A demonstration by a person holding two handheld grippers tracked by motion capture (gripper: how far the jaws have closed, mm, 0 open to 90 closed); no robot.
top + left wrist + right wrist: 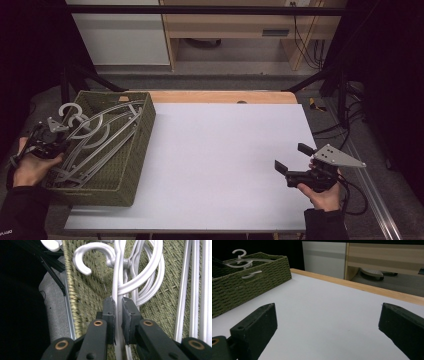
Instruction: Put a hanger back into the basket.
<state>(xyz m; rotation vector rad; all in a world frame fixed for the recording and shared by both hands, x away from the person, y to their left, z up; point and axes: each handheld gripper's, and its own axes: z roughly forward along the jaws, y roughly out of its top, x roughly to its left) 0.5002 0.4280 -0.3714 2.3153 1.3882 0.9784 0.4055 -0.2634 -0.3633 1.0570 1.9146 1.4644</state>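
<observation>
A green woven basket (134, 150) at the table's left holds several white plastic hangers (95, 137). My left gripper (50, 131) sits at the basket's left rim, shut on the thin neck of one white hanger (117, 287), whose hook (85, 255) curls up and to the left beyond the jaws. The basket's woven floor (92, 292) lies behind it. My right gripper (290, 157) hovers over the white table near its right edge, open, with nothing between its jaws. From the right gripper view the basket (249, 282) stands far left with hanger hooks (239, 255) above its rim.
The white table top (220, 160) spreads between basket and right gripper, with a wooden strip (225, 96) along its far edge. Beyond the table stand a white cabinet (120, 35) and a wooden desk (250, 25). Cables (350, 130) trail on the floor at the right.
</observation>
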